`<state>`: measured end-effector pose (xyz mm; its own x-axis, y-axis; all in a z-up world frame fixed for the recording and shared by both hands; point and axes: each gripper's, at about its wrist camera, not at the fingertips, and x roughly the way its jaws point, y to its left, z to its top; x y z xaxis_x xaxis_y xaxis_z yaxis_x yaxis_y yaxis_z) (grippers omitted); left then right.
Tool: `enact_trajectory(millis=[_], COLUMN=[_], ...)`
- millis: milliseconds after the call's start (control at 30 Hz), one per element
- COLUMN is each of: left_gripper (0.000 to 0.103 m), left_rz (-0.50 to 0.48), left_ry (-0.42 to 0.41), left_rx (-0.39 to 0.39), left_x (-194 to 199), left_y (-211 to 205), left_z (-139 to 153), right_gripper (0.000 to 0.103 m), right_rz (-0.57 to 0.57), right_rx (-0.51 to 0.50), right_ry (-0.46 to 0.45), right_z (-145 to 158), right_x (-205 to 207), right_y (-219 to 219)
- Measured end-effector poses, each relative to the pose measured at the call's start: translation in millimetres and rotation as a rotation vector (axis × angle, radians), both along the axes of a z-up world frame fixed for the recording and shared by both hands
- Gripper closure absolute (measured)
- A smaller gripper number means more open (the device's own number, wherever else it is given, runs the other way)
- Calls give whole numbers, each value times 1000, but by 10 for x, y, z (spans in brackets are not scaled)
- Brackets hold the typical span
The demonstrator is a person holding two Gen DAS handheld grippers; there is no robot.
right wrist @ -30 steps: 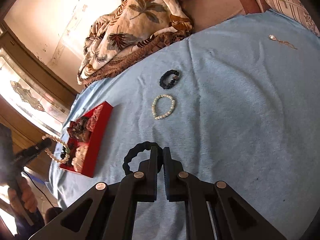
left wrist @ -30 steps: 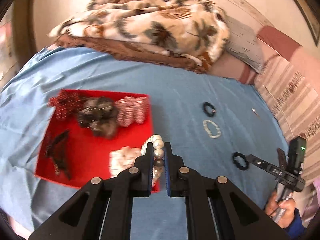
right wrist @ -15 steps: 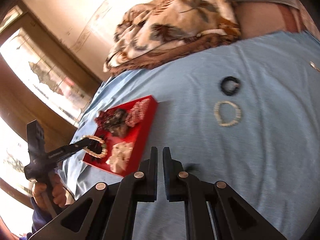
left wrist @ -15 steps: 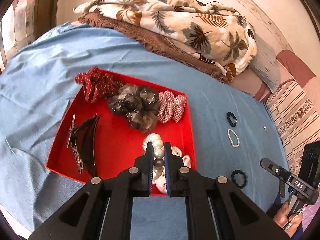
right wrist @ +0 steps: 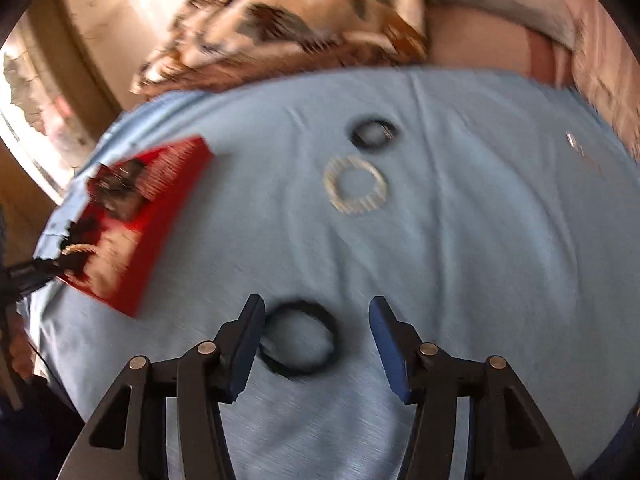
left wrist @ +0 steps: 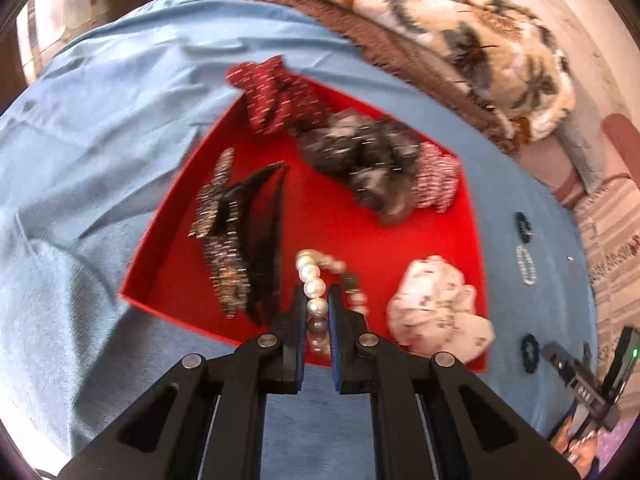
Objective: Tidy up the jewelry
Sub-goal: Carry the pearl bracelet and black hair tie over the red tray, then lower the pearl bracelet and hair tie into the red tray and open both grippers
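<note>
Jewelry is spread between a red tray (left wrist: 400,240) and the blue bedsheet (right wrist: 460,280). A pearl bracelet (left wrist: 314,292) is pinched between the fingers of the left gripper (left wrist: 316,308), whose jaws are closed on two or three beads while the rest of the loop hangs ahead over the tray floor. It is judged to be light, with hard, smooth, rounded beads that can roll or slip against flat pads; the string between them is limp, so the loop is expected to swing and droop when moved. A hold across a single bead, squarely between the pads, is judged safest.

In the tray, fabric scrunchies (left wrist: 360,156), a white scrunchie (left wrist: 436,312) and a dark hair clip (left wrist: 260,236) are seen; free red floor lies between the clip and the white scrunchie.

The right gripper (right wrist: 316,320) is held wide open, its jaws straddling a black bead bracelet (right wrist: 298,338) that lies flat on the sheet. Contact cannot be told through the blur. That ring is judged light and floppy, and best taken by one side of the loop, pinched slightly into the soft sheet.

Farther off, a white bead bracelet (right wrist: 354,190) and another black bracelet (right wrist: 372,136) lie just beside each other, well apart from the tray.
</note>
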<state>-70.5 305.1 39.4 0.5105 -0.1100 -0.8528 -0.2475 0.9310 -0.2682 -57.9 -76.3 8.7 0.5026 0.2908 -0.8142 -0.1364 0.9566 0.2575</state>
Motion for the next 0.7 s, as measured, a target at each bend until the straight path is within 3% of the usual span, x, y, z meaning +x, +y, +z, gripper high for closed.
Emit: enact_trajectory(millis=[133, 167, 267, 500, 700], left_gripper=[94, 94, 94, 94, 94], left_rz=[17, 17, 20, 48, 77], left_ry=[-7, -11, -12, -20, -17], left_rx=[19, 35, 85, 147, 96], left_x=[-21, -34, -69, -125, -143], left_y=[17, 9, -37, -28, 72], left_z=[10, 17, 25, 79, 109], right_gripper=[45, 61, 93, 94, 94], right_rz=[-5, 11, 56, 79, 158], right_rx=[-33, -48, -109, -22, 45], right_ry=[-15, -24, -46, -94, -140], right_z=[-110, -115, -92, 288, 722], right_x=[-22, -30, -64, -106, -17], right_y=[16, 71, 225, 317, 781])
